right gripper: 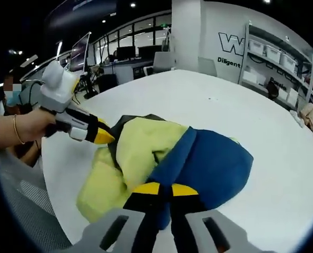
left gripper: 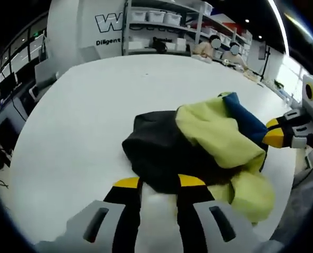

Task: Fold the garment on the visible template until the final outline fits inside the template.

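where it lies bunched near the table's edge, the garment (left gripper: 198, 153) shows three colours: a black panel toward the left gripper, pale yellow-green folds across the middle and a blue section on the far side. in the right gripper view the garment (right gripper: 172, 163) turns its blue panel to the camera, with the yellow-green cloth behind it and trailing down toward the table edge. no template outline can be made out on the white table (left gripper: 93, 116).

the left gripper (left gripper: 159, 182) stands with its yellow-tipped jaws spread, the black hem lying between the tips; whether the cloth is caught cannot be told. in the right gripper view the left gripper (right gripper: 101, 134) reaches in, held in a person's hand (right gripper: 25, 126) wearing a thin bracelet, its tip touching the yellow-green cloth.

the right gripper (right gripper: 159, 190) has its jaws pressed close together at the edge of the blue panel, apparently pinching it. in the left gripper view the right gripper (left gripper: 277, 134) meets the blue cloth from the side.

beyond the table stand shelves (left gripper: 162, 26) with white bins, and desks with monitors (right gripper: 125, 52).
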A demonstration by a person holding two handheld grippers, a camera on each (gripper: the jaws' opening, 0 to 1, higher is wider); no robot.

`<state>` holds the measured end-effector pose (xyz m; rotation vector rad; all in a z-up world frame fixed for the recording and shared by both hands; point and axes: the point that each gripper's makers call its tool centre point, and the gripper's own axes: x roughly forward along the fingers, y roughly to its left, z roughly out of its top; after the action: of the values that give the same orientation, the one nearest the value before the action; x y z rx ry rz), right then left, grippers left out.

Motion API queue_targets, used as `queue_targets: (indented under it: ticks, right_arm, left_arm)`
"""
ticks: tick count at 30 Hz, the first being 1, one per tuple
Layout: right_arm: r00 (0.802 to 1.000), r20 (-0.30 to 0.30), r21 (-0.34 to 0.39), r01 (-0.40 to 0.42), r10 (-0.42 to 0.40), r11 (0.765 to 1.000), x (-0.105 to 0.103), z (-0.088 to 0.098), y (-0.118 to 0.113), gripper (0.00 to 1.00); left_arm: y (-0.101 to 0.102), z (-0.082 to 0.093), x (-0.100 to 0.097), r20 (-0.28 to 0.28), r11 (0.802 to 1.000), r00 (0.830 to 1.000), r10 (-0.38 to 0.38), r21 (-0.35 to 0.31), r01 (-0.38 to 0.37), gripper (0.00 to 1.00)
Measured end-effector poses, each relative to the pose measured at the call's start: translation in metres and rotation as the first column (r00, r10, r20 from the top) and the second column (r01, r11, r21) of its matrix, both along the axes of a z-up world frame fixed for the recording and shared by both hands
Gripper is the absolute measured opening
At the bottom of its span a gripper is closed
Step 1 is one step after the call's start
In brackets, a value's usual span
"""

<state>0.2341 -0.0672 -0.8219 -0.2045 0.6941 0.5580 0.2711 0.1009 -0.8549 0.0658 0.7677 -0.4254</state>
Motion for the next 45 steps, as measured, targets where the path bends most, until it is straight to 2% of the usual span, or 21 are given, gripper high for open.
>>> queue_targets:
  ticks: [2,9,10,14,17,21,24,33,45]
  right_arm:
    - [1.0,-0.009,0.009,0.01,-0.01,1.0,0.0,-0.001,-0.003,0.0]
    - [0.999,0.007,-0.019,0.049,-0.049,0.999,0.0,0.001,-0.022,0.0]
    - [0.999,0.01,-0.023,0.054,-0.054,0.998,0.001,0.001,-0.025,0.0]
    - [0.995,0.03,-0.037,0.097,-0.096,0.995,0.005,0.005,-0.044,0.0]
    - [0.991,0.032,-0.078,0.135,-0.133,0.988,0.008,0.004,-0.063,0.0]
    - [0.977,0.029,-0.095,0.212,-0.211,0.973,0.013,0.006,-0.09,0.0]
    - [0.964,0.016,-0.049,0.266,-0.265,0.963,0.017,0.008,-0.105,0.0]
    - [0.936,0.022,-0.072,0.352,-0.352,0.933,0.025,0.013,-0.143,0.0]
    - [0.891,0.023,-0.11,0.454,-0.454,0.884,0.029,0.01,-0.196,0.0]
  left_arm:
    - [-0.003,-0.002,-0.003,-0.023,1.0,1.0,-0.012,-0.016,0.012,0.1]
    - [0.0,-0.002,0.001,0.003,1.0,1.0,-0.006,0.008,0.006,0.01]
    - [0.003,-0.001,0.003,0.028,0.999,0.999,-0.024,0.04,0.023,0.0]
    - [0.004,0.004,0.004,0.048,0.999,0.998,-0.026,0.043,0.024,0.0]
    - [0.007,0.006,0.005,0.054,0.999,0.998,-0.021,0.041,0.018,0.0]
    - [0.015,0.013,0.01,0.076,0.999,0.997,-0.009,0.044,0.006,0.0]
    - [0.023,0.017,0.013,0.083,0.999,0.997,0.009,0.045,-0.012,0.0]
    - [0.041,0.024,0.02,0.094,0.998,0.994,0.053,0.041,-0.057,0.0]
    - [0.077,0.023,0.025,0.097,0.989,0.989,0.113,0.087,-0.121,0.0]
